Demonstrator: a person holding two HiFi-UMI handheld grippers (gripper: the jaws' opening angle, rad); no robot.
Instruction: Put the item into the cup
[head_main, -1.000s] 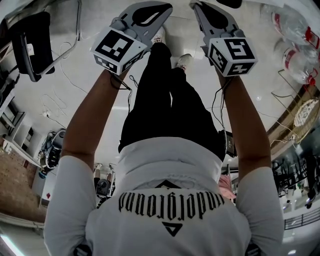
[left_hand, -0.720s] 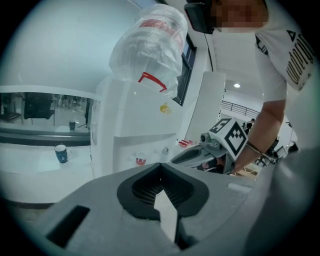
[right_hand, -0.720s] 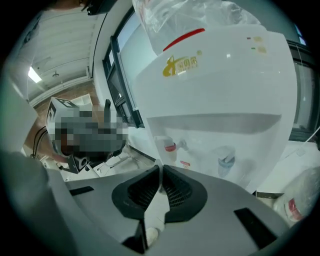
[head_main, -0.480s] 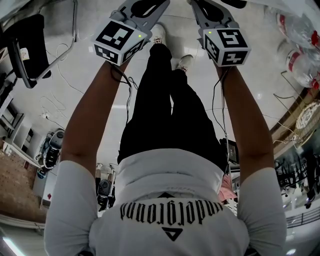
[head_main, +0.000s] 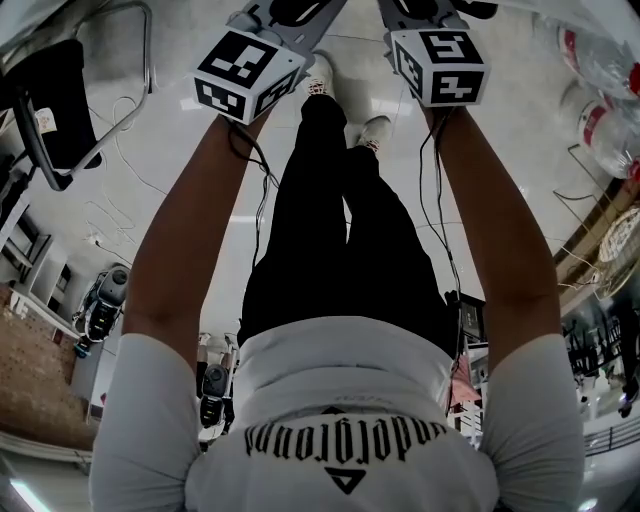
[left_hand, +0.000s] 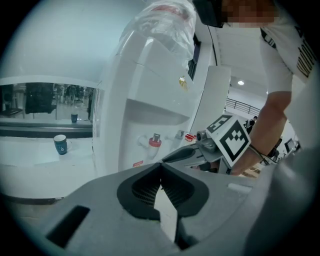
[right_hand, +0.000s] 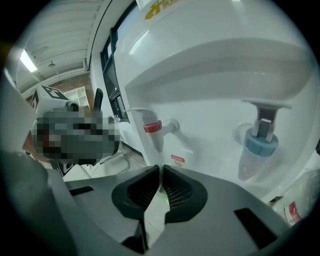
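Note:
A small blue cup (left_hand: 60, 145) stands far off on a white counter (left_hand: 35, 170) in the left gripper view. No loose item shows in any view. My left gripper (left_hand: 161, 166) is shut with nothing between its jaws and is held up in front of a white water dispenser (left_hand: 150, 90). My right gripper (right_hand: 161, 168) is also shut and empty, close to the dispenser's red tap (right_hand: 152, 127) and blue tap (right_hand: 261, 142). In the head view only the marker cubes show, and both sets of jaws run off the top edge.
The water dispenser (right_hand: 225, 85) fills the space ahead of both grippers, with a plastic-wrapped bottle on top (left_hand: 165, 25). In the head view a black chair (head_main: 55, 100) stands at the left and large water bottles (head_main: 600, 70) at the right. Cables lie on the floor.
Both arms have stretched further forward, so the marker cubes have moved towards the top edge of the head view. Both grippers stay shut.

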